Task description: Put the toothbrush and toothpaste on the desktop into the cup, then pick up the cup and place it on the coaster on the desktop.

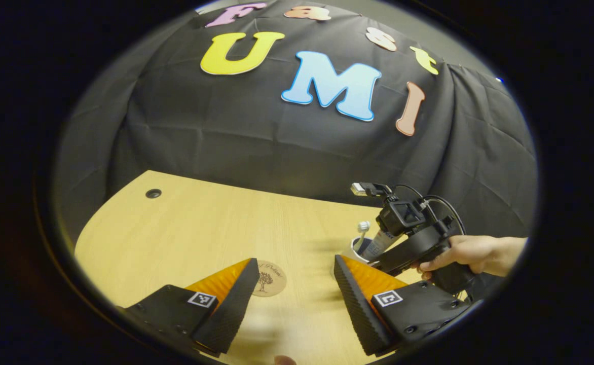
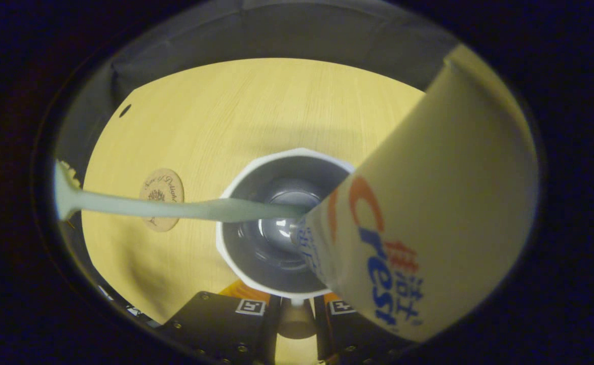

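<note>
Left gripper view: left tool [image 1: 293,299] low in frame, fingers spread wide, gripping nothing, hovering over the wooden surface [image 1: 200,228]. Coaster [image 1: 269,278] flat on the surface, seen between the fingers. At right, a hand [image 1: 467,253] reaching in from the frame edge, wrapped around the right tool's handle, tool body angled down-left at the cup [image 1: 358,249]. Toothbrush [image 1: 362,232] and toothpaste [image 1: 380,242] standing in the cup.

Right gripper view: right tool [image 2: 293,317] at bottom centre, fingers close together on the cup's handle, looking down into the cup [image 2: 271,284]. Toothpaste leaning right, toothbrush leaning left, above the coaster at left.
</note>
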